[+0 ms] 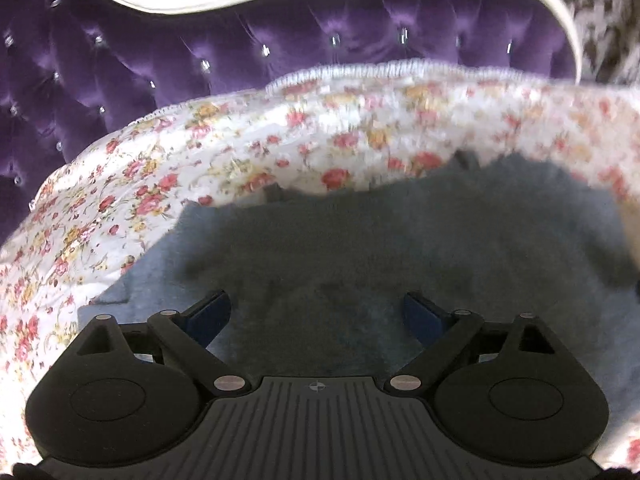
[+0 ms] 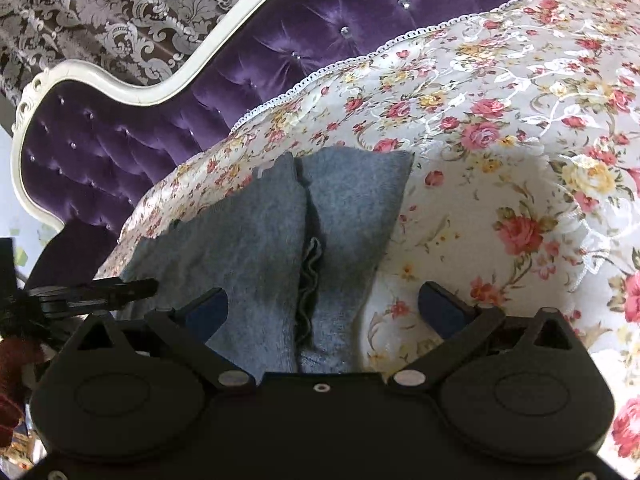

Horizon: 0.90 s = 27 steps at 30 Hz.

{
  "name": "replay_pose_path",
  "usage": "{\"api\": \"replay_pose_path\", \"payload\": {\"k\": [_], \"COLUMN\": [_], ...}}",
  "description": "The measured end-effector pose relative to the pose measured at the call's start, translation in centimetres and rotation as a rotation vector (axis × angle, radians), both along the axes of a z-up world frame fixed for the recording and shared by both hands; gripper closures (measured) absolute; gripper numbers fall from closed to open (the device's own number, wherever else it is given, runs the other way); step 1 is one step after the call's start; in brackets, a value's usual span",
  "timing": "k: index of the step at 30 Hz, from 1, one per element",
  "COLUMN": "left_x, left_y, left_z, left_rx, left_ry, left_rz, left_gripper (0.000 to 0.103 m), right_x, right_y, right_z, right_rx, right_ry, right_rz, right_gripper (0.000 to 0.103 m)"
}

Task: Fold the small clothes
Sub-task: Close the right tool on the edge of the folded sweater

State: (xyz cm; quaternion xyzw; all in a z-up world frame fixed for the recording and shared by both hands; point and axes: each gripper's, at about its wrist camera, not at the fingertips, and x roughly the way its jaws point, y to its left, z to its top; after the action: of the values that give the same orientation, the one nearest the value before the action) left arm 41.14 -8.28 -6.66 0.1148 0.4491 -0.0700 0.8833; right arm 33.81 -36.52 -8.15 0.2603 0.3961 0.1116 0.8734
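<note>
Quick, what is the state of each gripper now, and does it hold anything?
Left gripper: open, holding nothing, above the grey knit garment.
Right gripper: open, holding nothing; the garment's edge lies between its fingers.

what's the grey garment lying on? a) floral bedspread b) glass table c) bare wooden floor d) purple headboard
a, the grey garment lies flat on the floral bedspread, with the purple headboard behind it.
</note>
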Motion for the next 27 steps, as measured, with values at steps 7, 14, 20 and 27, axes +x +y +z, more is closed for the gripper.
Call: {"api": "replay_pose_path", "payload": {"k": [7, 14, 20, 27], "left_x": [1.3, 1.4, 1.3, 1.3], "left_y": [1.6, 1.1, 1.3, 1.3], "left_z": [-1.8, -2.0, -2.1, -2.1], "left_rx": [-0.074, -0.064, -0.071, -0.075], "left_ry": [0.077, 0.091, 0.084, 0.082], "left_rz": [0.043, 0.048, 0.042, 0.043], "left_gripper": [0.0, 0.0, 0.0, 0.0], "right_x": [0.1, -1.2, -0.7, 2.1], "right_y": [-0.3, -1.3, -1.7, 0.0], "right_z": [0.2, -0.2, -1.5, -1.4], "right_rx": [-0.001, 0.164, 0.297, 0.292], "right_ry": [0.002, -0.01, 0.013, 0.028], "right_rz": [0.025, 0.095, 0.11, 0.133], "right_gripper": [0.0, 0.014, 0.031, 0.031]}}
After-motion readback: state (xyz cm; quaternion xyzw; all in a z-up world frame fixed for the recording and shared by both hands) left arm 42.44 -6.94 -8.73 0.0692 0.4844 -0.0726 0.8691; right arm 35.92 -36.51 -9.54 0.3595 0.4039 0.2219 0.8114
